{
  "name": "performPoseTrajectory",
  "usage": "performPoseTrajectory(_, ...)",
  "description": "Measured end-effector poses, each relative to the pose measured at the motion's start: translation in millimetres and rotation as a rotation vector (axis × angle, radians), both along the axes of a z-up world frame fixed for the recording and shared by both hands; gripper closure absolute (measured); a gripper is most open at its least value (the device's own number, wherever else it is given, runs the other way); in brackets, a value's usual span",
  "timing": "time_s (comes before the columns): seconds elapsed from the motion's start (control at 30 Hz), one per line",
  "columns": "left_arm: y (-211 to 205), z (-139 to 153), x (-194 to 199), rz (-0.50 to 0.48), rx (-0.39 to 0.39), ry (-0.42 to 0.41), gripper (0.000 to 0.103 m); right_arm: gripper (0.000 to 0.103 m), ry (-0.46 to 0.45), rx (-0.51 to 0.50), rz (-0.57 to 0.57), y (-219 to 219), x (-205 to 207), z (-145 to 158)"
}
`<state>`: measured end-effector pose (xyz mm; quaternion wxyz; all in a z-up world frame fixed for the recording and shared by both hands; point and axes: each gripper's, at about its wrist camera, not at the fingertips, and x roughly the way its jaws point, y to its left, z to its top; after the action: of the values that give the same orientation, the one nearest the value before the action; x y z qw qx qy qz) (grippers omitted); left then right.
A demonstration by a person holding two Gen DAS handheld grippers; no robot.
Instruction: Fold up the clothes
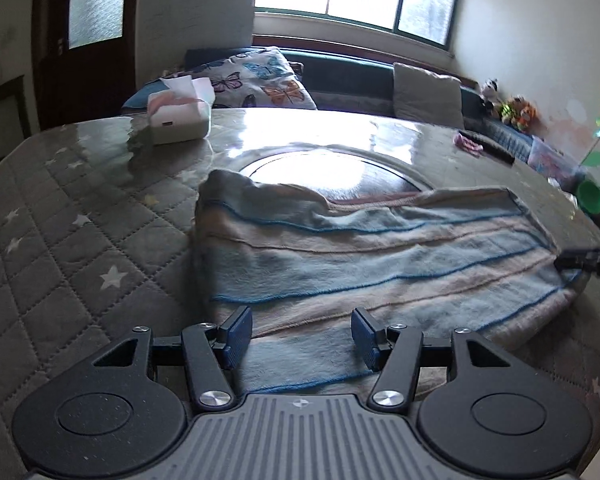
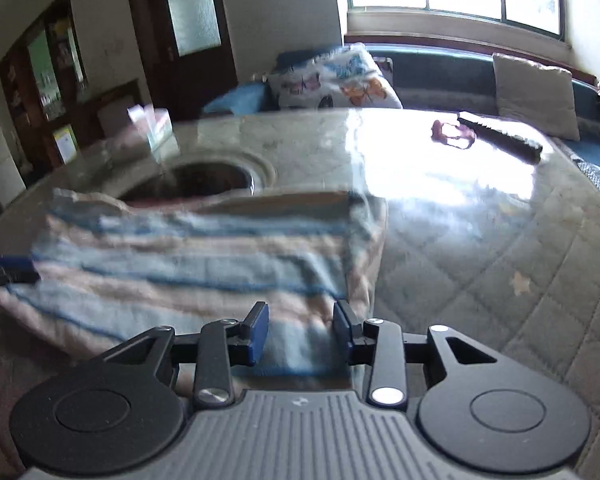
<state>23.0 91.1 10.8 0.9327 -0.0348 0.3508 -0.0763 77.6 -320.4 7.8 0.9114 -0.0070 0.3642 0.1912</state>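
In the left wrist view the blue and beige striped fleece cloth lies already doubled at centre frame, the left gripper open and empty above its near edge, while in the right wrist view the right gripper also stands open over it, so further folds seem left.

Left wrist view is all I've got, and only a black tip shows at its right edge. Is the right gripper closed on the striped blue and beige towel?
Observer: No. The right gripper has its jaws apart over the striped blue and beige towel, with nothing pinched.
Operator: Where along the towel is it?
Observer: At the near hem, close to the towel's right-hand corner.
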Motion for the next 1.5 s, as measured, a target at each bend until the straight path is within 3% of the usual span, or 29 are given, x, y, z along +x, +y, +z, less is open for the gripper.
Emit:
performPoseTrajectory(0.3,11,19,44,0.031,-0.064,-0.034,0.046,0.059,-0.003,0.013,-0.01,-2,-3,-4)
performPoseTrajectory(0.47,28,7,85,0.112,-0.076,0.005,0.048,0.058,-0.001,0.024,-0.012,-4,-3,-5)
performPoseTrajectory(0.57,43,-8,100,0.167,-0.087,0.053,0.06,0.058,-0.001,0.025,-0.011,-4,-3,-5)
performPoseTrajectory(0.77,35,9,94,0.15,-0.055,0.007,0.06,0.055,0.002,0.02,-0.007,-3,-2,-4)
performPoseTrajectory(0.9,14,17,103,0.082,-0.06,-0.011,0.06,0.051,0.0,0.01,-0.005,1,-2,-4)
performPoseTrajectory(1.1,-4,-5,131,0.06,-0.026,0.058,0.06,0.051,-0.001,0.009,-0.007,1,-2,-5)
performPoseTrajectory(1.27,2,-9,131,0.076,-0.03,0.062,0.058,0.05,-0.001,0.005,-0.003,2,-2,-4)
performPoseTrajectory(1.47,15,14,107,0.116,-0.026,-0.007,0.04,0.047,-0.027,-0.017,0.013,9,-4,4)
performPoseTrajectory(1.5,19,18,102,0.129,-0.028,-0.018,0.032,0.046,-0.033,-0.022,0.019,11,-4,6)
